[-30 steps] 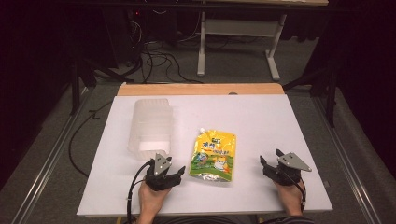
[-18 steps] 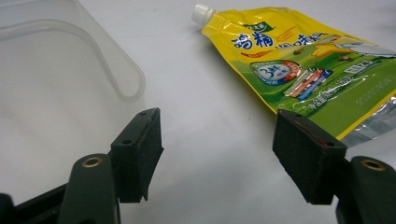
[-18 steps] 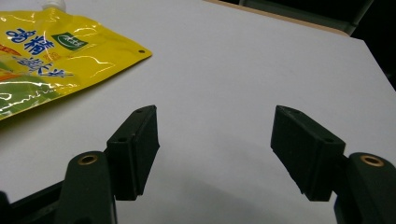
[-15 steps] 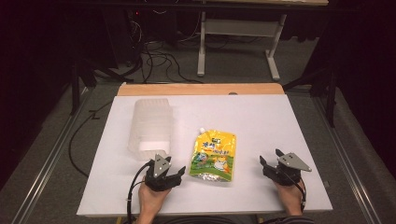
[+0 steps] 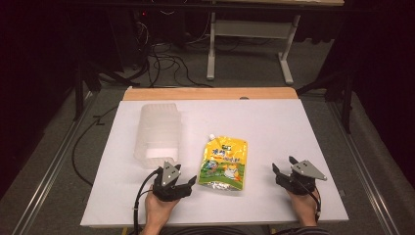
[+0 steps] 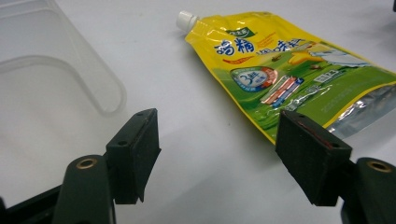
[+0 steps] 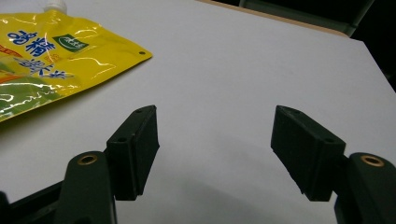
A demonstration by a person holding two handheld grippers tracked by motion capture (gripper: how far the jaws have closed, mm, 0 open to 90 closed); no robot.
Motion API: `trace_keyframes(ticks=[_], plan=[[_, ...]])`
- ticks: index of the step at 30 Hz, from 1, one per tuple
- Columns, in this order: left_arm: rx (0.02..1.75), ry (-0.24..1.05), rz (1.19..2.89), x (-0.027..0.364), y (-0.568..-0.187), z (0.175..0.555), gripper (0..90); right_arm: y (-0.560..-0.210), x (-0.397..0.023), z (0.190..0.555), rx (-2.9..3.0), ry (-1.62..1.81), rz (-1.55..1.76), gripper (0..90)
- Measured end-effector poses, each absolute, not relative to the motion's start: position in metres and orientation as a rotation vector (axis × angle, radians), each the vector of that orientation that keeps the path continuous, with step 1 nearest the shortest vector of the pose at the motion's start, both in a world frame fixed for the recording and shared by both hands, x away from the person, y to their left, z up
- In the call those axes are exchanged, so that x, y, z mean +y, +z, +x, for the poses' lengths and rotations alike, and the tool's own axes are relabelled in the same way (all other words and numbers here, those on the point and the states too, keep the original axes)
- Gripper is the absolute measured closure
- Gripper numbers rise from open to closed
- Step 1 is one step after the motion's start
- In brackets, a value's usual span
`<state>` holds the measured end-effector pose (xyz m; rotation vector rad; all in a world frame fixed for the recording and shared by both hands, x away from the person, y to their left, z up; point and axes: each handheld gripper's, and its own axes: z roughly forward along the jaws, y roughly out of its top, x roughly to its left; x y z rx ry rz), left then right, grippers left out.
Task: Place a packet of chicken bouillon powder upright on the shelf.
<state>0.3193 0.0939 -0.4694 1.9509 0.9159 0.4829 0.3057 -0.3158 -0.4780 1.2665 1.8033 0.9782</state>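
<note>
Yellow pouch unmoved between both wide-apart hand-held grippers, left and right, same as before

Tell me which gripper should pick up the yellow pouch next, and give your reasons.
Left, probably. The left gripper sits open right beside the yellow pouch, whose edge lies just ahead of its jaws. The right gripper, also open, stands farther off across bare table.

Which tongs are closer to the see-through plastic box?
The left tongs. They sit open just in front of the plastic box, near its front edge. The right tongs are open far off, past the yellow pouch.
</note>
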Motion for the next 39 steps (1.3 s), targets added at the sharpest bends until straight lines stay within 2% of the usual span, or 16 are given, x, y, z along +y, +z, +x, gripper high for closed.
trace_keyframes(ticks=[22, 39], plan=[[0.873, 0.404, 1.968, 0.072, -0.452, 0.325, 30.5, -0.478, -0.316, 0.306, 1.806, 0.972, 1.26, 32.8], [0.962, 0.333, 2.04, 0.048, -0.447, 0.348, 29.5, -0.478, -0.316, 0.305, 1.803, 0.979, 1.264, 32.7]])
